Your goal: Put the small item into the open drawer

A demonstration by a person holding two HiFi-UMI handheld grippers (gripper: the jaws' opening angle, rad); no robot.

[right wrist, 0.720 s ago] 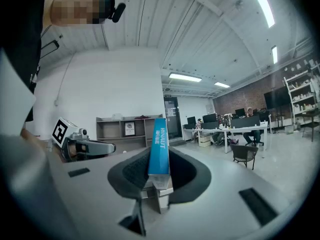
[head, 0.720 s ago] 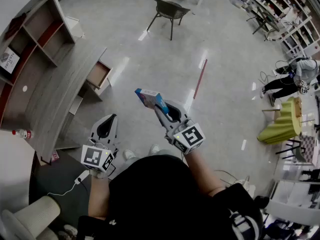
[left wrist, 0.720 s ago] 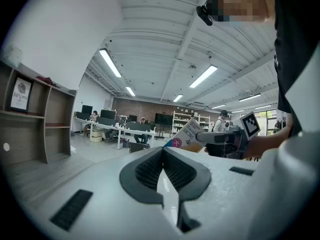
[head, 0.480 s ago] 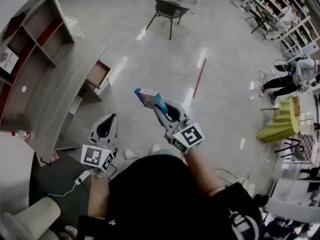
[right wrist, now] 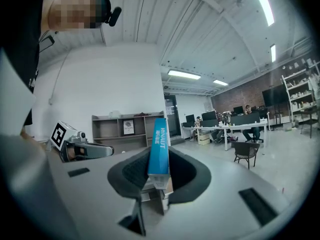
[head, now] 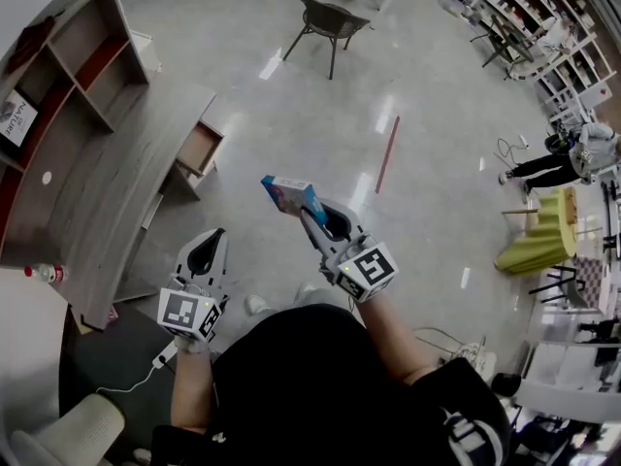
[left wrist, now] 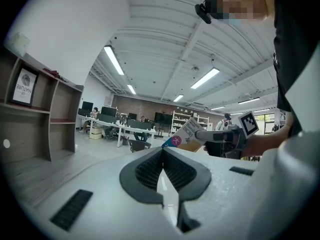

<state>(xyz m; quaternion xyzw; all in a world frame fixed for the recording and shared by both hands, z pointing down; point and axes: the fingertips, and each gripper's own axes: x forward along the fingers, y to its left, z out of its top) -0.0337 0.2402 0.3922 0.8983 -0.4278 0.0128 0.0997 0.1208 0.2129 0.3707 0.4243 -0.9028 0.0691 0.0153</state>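
Far left of left gripper (head: 215,233): brown open shelf unit (head: 73,51), and a long grey wood-grain desk (head: 107,202) in front of it. Small clear bottle with red on it (head: 44,273) on the near end of the desk.

Open light-wood drawer (head: 195,148): pulled out of the desk's right side, ahead of the left gripper and slightly to its left, well apart from it.

Left gripper: jaws closed tip to tip, nothing between them. White power strip (head: 163,354) on the floor just behind its marker cube.

Small blue-and-white cardboard box (head: 287,190): clamped in right gripper (head: 303,210), sticking out past the fingertips. Jaws only narrowly apart, pads pressed on both flat faces, box standing on edge with its narrow blue side up. Box ahead and right of the left gripper, near it. Drawer ahead and left of the box, well apart. Only bare grey polished floor between box and drawer.

Far ahead of the right gripper: dark metal-framed chair (head: 330,19). Ahead and right of it: thin red strip on the floor (head: 387,153). Far right: small table under a yellow-green cloth (head: 539,243), person in grey top (head: 574,153) beyond it.
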